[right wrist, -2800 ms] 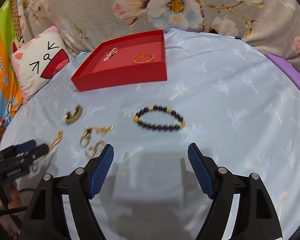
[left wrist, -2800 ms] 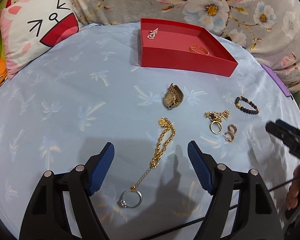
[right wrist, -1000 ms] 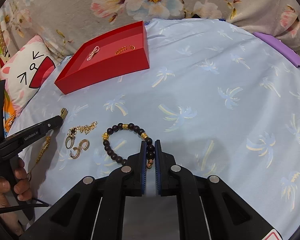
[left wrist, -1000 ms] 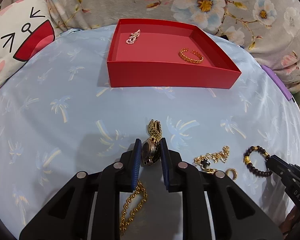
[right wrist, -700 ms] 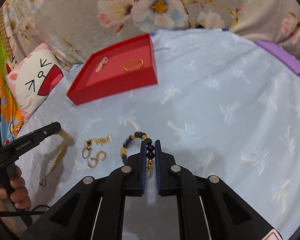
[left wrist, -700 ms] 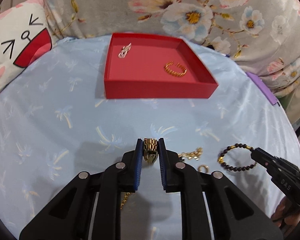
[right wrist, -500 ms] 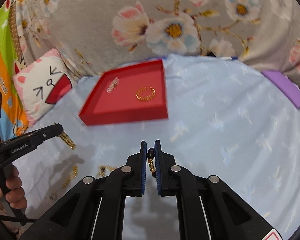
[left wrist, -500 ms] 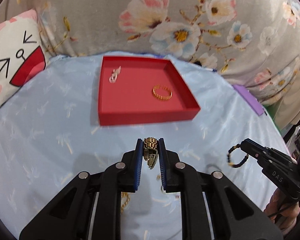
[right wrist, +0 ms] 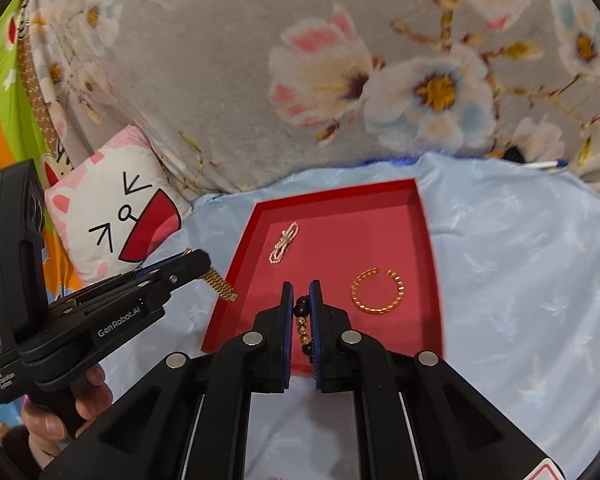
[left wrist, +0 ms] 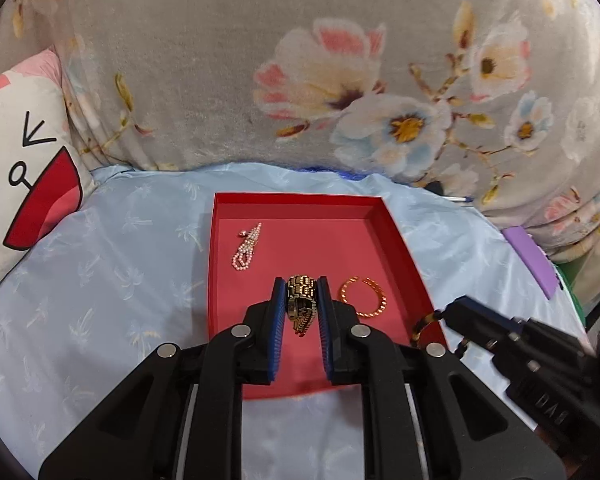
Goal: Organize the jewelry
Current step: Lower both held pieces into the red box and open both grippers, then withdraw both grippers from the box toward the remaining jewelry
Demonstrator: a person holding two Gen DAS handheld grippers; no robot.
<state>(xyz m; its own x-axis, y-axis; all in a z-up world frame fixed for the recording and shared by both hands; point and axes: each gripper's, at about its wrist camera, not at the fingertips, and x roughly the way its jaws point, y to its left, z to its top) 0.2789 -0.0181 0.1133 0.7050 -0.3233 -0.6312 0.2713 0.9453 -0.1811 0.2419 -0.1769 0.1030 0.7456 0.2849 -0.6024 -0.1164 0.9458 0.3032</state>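
A red tray [left wrist: 216,264] [right wrist: 430,240] lies on the blue cloth. In it are a pink bead chain [left wrist: 247,247] [right wrist: 285,242] and a gold open bangle [left wrist: 363,297] [right wrist: 377,290]. My left gripper [left wrist: 300,294] is shut on a gold watch [left wrist: 300,304] and holds it above the tray's middle; its band [right wrist: 219,285] hangs beside the tray's left wall in the right wrist view. My right gripper [right wrist: 301,300] is shut on a dark beaded bracelet [right wrist: 303,326] over the tray's near part. That bracelet [left wrist: 422,326] shows at the tray's right corner in the left wrist view.
A floral grey cushion back [left wrist: 300,80] rises behind the tray. A white cat-face pillow [left wrist: 16,168] [right wrist: 116,220] lies at the left. A purple object [left wrist: 534,262] sits at the right edge of the blue cloth [left wrist: 100,280].
Both grippers shut on their pieces on the cloth, lifted them and carried them forward. They now hang over the red tray, which looks much closer.
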